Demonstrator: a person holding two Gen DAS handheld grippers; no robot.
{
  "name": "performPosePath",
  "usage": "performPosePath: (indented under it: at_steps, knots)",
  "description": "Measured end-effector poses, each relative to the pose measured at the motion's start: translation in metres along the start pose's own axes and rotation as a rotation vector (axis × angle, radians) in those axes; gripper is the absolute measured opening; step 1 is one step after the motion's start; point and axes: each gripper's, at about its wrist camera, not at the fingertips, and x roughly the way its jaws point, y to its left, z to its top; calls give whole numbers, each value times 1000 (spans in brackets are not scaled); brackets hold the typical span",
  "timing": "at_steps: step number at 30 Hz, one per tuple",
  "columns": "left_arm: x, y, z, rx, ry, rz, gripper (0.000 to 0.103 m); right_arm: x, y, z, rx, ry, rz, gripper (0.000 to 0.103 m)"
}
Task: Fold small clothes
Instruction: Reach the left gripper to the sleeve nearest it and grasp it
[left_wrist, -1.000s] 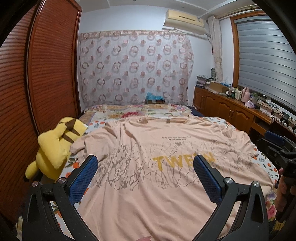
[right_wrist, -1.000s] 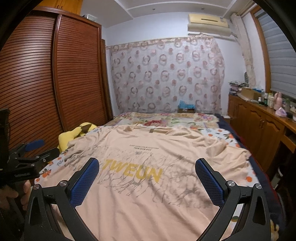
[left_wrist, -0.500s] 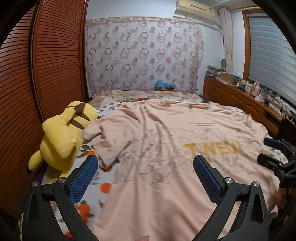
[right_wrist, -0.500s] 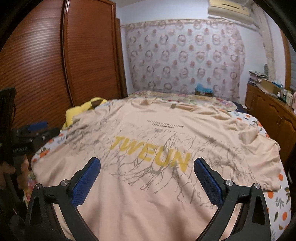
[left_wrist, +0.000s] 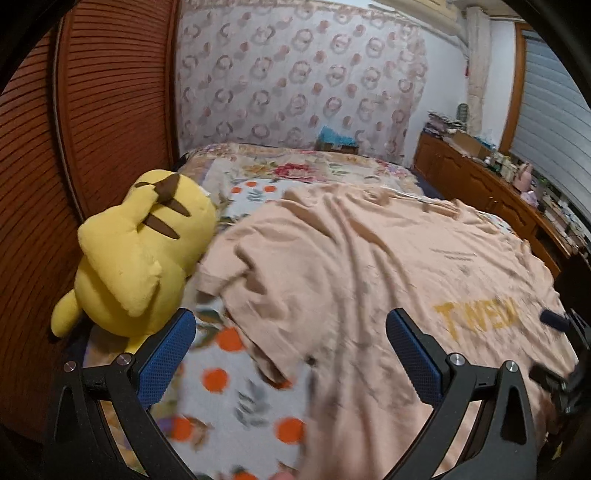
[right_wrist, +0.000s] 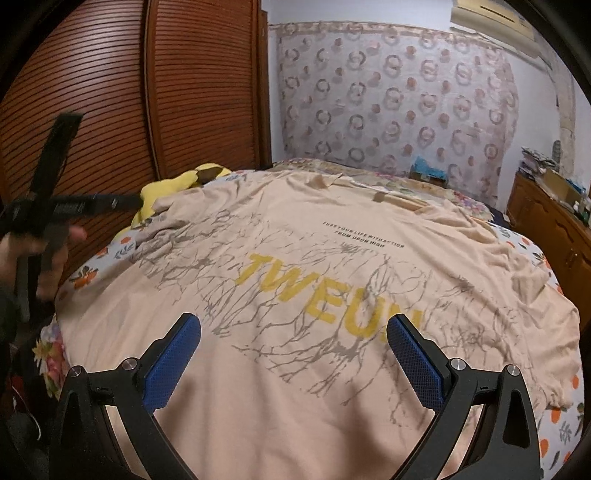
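A peach T-shirt (right_wrist: 303, 266) with yellow "TWEUN" lettering and grey branch print lies spread flat on the bed, collar at the far end. In the left wrist view the shirt (left_wrist: 369, 266) fills the right half, its left sleeve (left_wrist: 221, 280) crumpled near the plush. My left gripper (left_wrist: 291, 350) is open and empty, above the shirt's left edge and the bedsheet. My right gripper (right_wrist: 293, 354) is open and empty, above the shirt's lower middle. The left gripper also shows at the left edge of the right wrist view (right_wrist: 48, 210).
A yellow Pikachu plush (left_wrist: 136, 254) lies at the bed's left edge against the brown slatted wardrobe (left_wrist: 85, 122). The floral bedsheet (left_wrist: 240, 391) shows beside the shirt. A wooden cabinet (left_wrist: 491, 195) with clutter runs along the right wall. A patterned curtain (right_wrist: 399, 107) hangs behind.
Both grippers have dropped lower and closer to the shirt. The left gripper has swung left toward the sleeve and plush. Both stay open.
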Motion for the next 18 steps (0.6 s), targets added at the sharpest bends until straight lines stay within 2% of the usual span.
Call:
performPosePath:
  at_steps: [2, 5, 7, 10, 12, 15, 18]
  knots:
    - [6, 9, 9, 3, 7, 30, 103, 1, -1, 1, -8, 5, -19, 101]
    - [15, 17, 19, 4, 18, 28, 99, 1, 0, -1, -5, -4, -14, 101]
    - [24, 20, 24, 7, 35, 27, 84, 3, 3, -1, 3, -7, -6, 101]
    - [44, 28, 30, 8, 80, 21, 68, 4, 2, -3, 12, -13, -8, 101]
    - [60, 33, 31, 9, 119, 41, 62, 2, 4, -4, 12, -18, -16, 101]
    - [82, 41, 28, 23, 189, 108, 55, 3, 5, -3, 12, -28, -28, 101]
    - [90, 45, 25, 29, 211, 102, 48, 2, 6, -4, 14, -33, -25, 101]
